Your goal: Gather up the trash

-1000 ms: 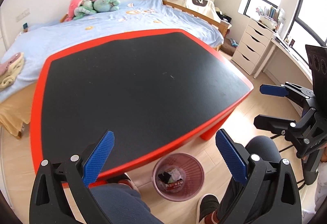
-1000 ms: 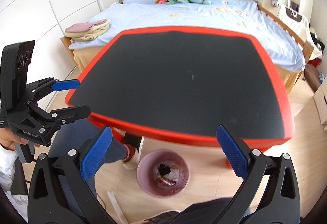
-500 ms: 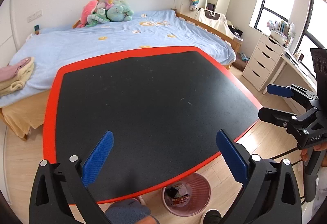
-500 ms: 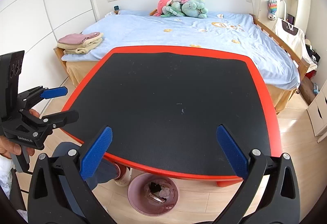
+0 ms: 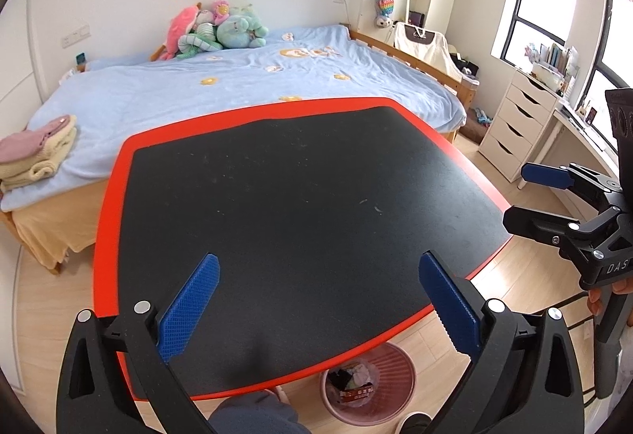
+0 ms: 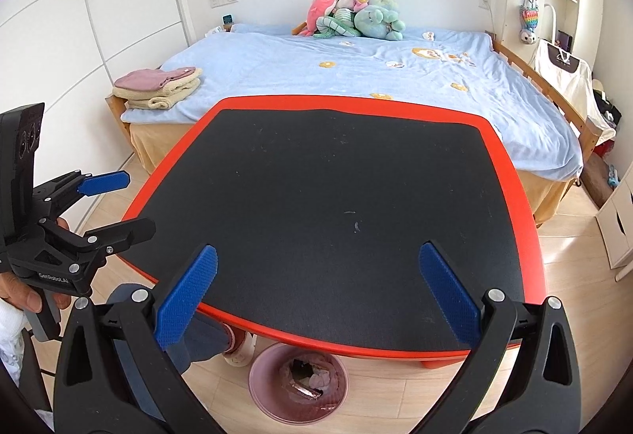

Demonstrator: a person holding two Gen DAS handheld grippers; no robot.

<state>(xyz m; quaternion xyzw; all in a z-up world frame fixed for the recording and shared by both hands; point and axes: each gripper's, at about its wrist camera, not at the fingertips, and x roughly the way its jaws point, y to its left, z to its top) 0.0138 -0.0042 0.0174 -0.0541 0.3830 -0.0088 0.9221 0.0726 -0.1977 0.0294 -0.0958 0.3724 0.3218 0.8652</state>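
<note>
Trash point(image 5: 353, 381), a loose heap of crumpled paper, dark scraps and a printed wrapper, lies inside the pink round plastic wastebasket point(image 5: 399, 362) standing on the wooden floor just beside the near edge of the red-rimmed table with the black mat top point(image 5: 300, 204). The right-wrist view shows the same wastebasket point(image 6: 261, 382), partly under that table edge, with the trash point(image 6: 306, 380) in its bottom. No trash is visible on the table top; only faint specks mark the mat.

Left gripper point(image 5: 318, 299) hangs above the near part of the table, its blue-padded jaws wide apart and holding nothing. Right gripper point(image 6: 316, 291) likewise hovers over the near table edge, jaws spread and empty. Each gripper also appears at the side of the other's view, jaws parted, with the person's fingers on its handle.

Handling, as a judgement: the trash looks light, soft and easily crushed, so little closing force would be needed; thin film wrappers may slip or cling to the pads, and are best pinched at a raised fold or a bunched centre, not a flat edge. The wastebasket appears light and thin-walled; its rim is the likely hold, and it could tip if caught on one side only.

Beyond the table stands the blue-covered bed point(image 6: 356, 78).
</note>
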